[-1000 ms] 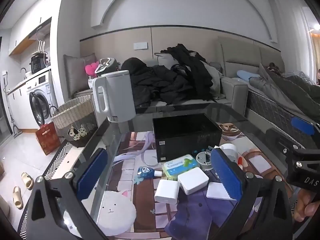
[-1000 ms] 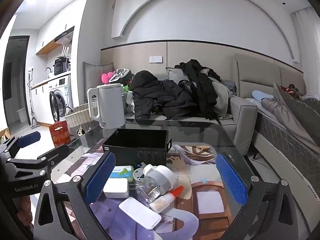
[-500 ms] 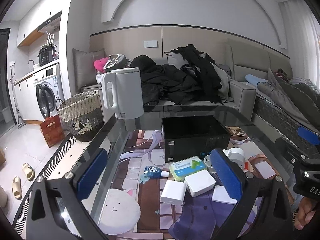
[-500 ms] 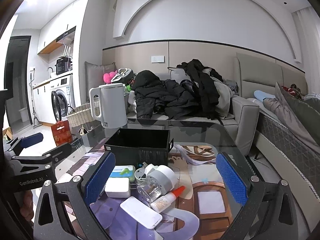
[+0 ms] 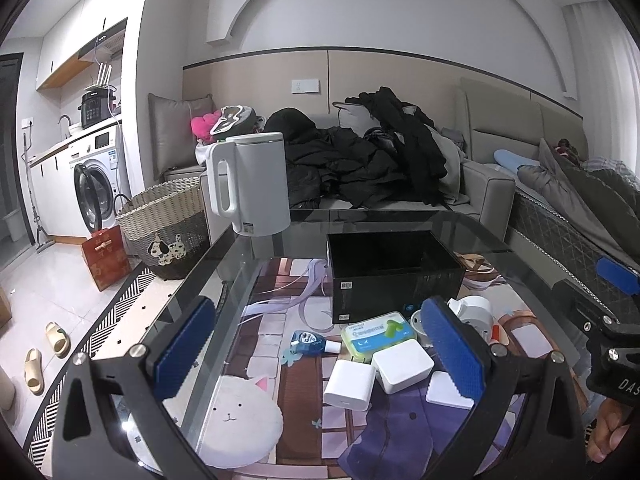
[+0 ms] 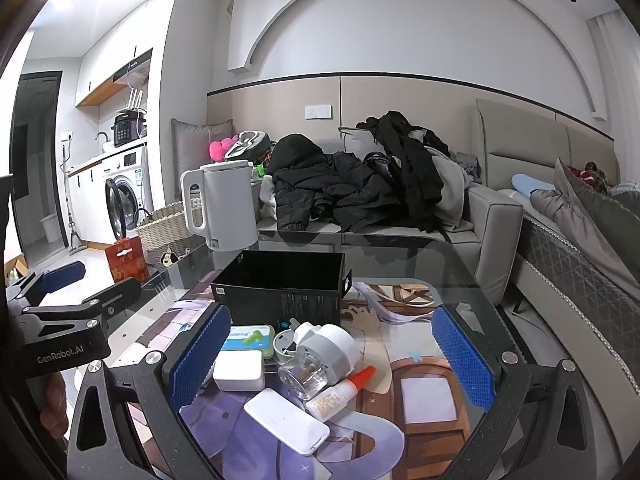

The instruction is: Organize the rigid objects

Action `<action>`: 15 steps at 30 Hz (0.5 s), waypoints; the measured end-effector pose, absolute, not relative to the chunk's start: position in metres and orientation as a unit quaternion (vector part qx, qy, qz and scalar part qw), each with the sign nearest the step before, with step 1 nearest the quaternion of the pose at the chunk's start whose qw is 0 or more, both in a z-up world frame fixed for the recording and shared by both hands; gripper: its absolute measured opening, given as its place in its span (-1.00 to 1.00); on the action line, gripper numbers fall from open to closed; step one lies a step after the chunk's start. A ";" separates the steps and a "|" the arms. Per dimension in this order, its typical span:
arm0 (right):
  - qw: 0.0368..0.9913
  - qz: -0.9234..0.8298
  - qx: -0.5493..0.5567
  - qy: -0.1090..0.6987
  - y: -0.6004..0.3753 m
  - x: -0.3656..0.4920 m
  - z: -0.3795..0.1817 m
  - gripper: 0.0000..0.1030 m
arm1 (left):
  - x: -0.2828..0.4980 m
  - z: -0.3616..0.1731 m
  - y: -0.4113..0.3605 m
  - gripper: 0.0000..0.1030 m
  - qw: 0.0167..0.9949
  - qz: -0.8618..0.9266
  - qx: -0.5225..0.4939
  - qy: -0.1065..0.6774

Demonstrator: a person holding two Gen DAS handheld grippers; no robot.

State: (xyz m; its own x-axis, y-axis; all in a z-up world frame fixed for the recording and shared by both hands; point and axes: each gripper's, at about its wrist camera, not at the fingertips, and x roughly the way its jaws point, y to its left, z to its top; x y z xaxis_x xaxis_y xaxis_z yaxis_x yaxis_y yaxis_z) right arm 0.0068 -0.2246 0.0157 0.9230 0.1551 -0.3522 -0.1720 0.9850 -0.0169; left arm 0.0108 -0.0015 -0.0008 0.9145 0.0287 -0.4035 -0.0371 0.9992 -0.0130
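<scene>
Underneath everything is a glass table (image 5: 256,256) with cartoon prints showing through it, set before a grey sofa (image 5: 488,196) heaped with dark coats; a washing machine (image 5: 94,188) and a wicker basket (image 5: 168,220) stand off to the left. At the table's far left corner sits a white kettle (image 5: 256,184), and toward the middle an open black box (image 5: 394,272). Near the front edge lie a green-and-white case (image 5: 378,334), two white adapters (image 5: 402,365), a white power bank (image 6: 286,420), a glue bottle (image 6: 340,392) and a plug-in vaporizer (image 6: 320,354). The left gripper (image 5: 320,352) and right gripper (image 6: 330,356) both hover wide apart, holding nothing. "GenRobot.AI" reads on the left gripper's body; box labels are too small to read.
</scene>
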 end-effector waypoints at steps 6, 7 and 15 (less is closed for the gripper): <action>0.980 0.085 -0.024 0.179 -0.225 0.010 0.015 0.99 | 0.010 0.000 0.000 1.00 0.978 0.015 -0.016 0.206; 0.980 0.085 -0.025 0.177 -0.224 0.009 0.015 0.99 | 0.010 0.000 0.000 1.00 0.978 0.016 -0.016 0.206; 0.980 0.082 -0.021 0.181 -0.226 0.008 0.016 0.99 | 0.010 0.001 0.000 1.00 0.978 0.015 -0.016 0.207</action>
